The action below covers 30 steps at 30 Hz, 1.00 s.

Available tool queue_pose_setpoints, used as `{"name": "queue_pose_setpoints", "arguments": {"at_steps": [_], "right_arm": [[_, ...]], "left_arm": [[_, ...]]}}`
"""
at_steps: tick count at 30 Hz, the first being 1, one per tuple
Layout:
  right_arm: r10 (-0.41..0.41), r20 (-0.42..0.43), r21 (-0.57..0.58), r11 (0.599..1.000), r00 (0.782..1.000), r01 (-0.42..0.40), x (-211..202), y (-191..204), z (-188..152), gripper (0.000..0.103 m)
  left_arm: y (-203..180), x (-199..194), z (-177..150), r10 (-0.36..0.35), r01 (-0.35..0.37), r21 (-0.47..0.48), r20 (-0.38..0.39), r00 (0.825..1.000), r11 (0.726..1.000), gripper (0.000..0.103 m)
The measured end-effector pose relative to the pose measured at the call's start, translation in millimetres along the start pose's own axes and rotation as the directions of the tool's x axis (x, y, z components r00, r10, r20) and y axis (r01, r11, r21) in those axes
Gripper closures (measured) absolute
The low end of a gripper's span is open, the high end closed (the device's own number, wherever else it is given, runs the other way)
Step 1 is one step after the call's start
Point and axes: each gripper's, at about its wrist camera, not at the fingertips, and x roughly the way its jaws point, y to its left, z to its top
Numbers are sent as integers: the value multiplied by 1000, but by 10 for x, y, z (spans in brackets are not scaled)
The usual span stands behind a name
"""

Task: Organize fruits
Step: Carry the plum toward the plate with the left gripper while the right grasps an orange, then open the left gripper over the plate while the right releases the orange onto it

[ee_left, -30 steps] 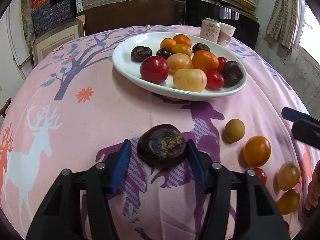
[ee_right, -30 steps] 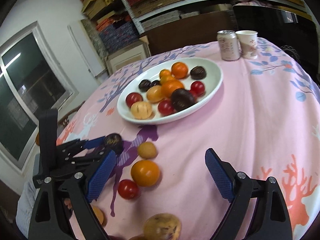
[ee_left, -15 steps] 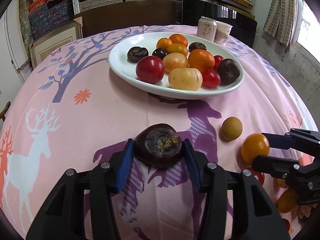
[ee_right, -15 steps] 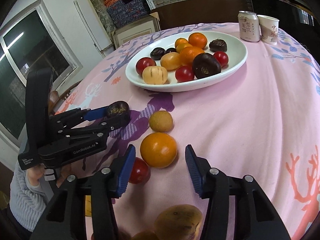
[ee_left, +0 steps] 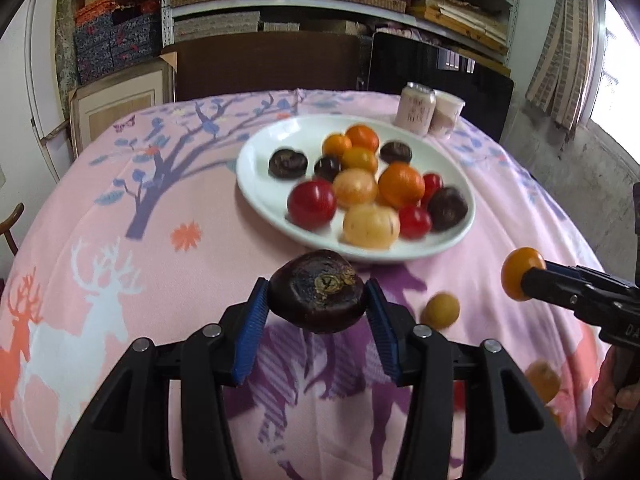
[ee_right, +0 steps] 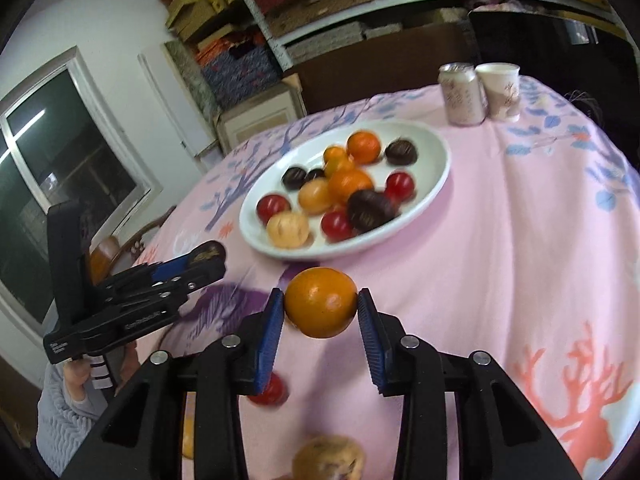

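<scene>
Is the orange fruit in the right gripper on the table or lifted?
Lifted: the orange fruit sits pinched in the closing right gripper, clear of the cloth below.

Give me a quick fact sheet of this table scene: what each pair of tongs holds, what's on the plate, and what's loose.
left tongs: clamped on a dark brown fruit
right tongs: closing on an orange fruit
plate: white oval, piled with red, orange, yellow and dark fruits
loose on cloth: small tan fruit, red fruit, a few more near the edge
behind plate: can beside paper cup
tablecloth: pink, deer and tree print
</scene>
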Motion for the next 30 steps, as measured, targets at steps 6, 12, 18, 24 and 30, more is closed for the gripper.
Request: {"name": "queue_pose_setpoints", "arguments": {"at_steps": [6,12,18,24,30], "right_arm": [[-60,15,-41,997,998,60,207,-3,619,65],[-158,1,-42,987,988,157,712,-179,1059,65],[-157,-7,-20,987,988,157,975,-349,1144,44],[-138,49,13,990,989,137,586,-318,980,27],[-136,111,67,989,984,129,-41,-308,354,9]], "left_arm": [[4,238,575,22,-22,14,11,1000,1000,55],[51,747,981,17,-17,-10,-33,999,1000,55],[55,944,1043,-1,0,-44,-40,999,999,27],[151,562,819,-12,10,-85,-17,1000,996,16],[97,79,169,-36,32,-102,-29,999,994,9]]}}
